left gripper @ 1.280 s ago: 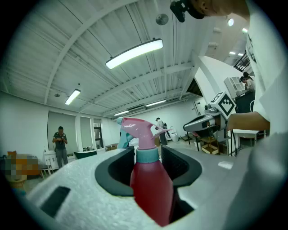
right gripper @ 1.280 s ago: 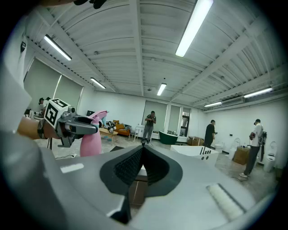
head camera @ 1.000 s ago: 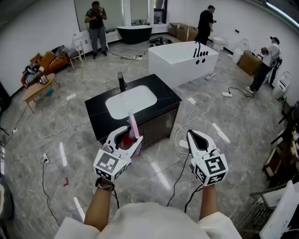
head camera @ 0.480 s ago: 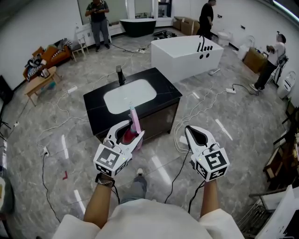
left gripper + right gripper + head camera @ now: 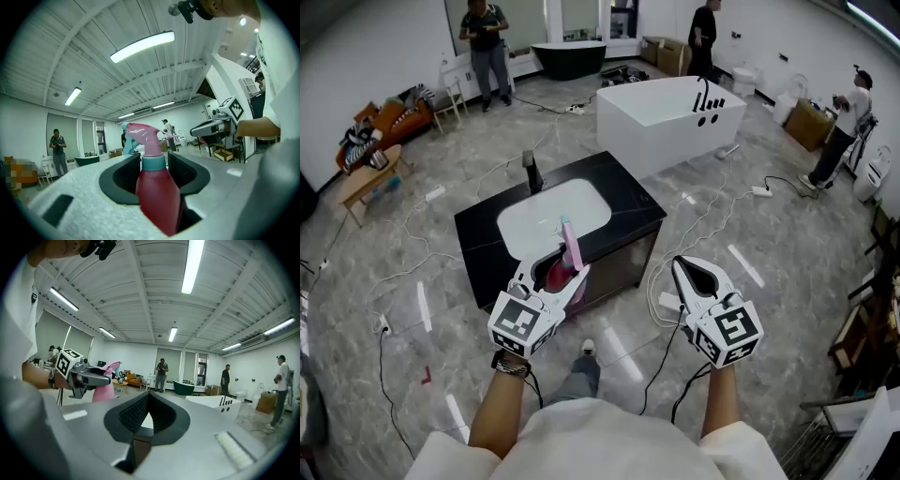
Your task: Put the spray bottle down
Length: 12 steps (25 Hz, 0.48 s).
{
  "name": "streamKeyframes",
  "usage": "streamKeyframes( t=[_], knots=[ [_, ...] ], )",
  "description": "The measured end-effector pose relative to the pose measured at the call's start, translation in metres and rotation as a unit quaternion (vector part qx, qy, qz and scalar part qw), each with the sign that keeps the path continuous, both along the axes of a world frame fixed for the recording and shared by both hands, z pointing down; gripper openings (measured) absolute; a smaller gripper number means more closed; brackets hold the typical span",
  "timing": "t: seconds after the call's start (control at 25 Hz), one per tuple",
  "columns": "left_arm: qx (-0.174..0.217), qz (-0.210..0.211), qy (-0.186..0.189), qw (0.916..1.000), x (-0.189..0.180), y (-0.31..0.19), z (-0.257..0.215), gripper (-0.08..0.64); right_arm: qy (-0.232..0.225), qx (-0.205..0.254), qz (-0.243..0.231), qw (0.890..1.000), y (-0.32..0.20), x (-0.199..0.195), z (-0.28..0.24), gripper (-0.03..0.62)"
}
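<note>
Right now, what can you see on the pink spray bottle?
The spray bottle has a dark pinkish-red body that looks like smooth plastic, a teal collar round its neck and a light pink trigger head on top. It looks roughly upright. The left gripper is closed on it just under the collar, one black pad on each side, and the head sticks up above the jaws. It is held up in the air, on the near side of the black sink counter. Only the gripper touches it.

Spray bottle (image 5: 570, 251): red body, teal collar, pink trigger head. Upright, clamped between left gripper (image 5: 555, 274) jaws, off the ground, by near edge of black surface (image 5: 619, 202).
</note>
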<state>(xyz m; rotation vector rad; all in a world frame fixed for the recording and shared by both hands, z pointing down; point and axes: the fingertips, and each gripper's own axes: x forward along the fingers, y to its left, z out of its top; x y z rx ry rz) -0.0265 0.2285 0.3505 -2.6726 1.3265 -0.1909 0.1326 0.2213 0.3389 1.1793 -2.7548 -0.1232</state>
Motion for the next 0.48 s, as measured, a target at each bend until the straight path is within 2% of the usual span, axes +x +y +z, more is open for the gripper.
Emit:
streamKeyframes(
  t=[0.12, 0.48],
  knots=[
    [0.0, 0.005, -0.001, 1.0, -0.009, -0.041, -0.004, 0.192, -0.013, -0.011, 0.013, 1.0, -0.042, -0.007, -0.003, 0.006],
    [-0.009, 0.015, 0.003, 0.9999, -0.039, -0.152, -0.005, 0.192, 0.005, -0.031, 0.028, 0.999, -0.152, -0.04, 0.0, 0.006]
  ],
)
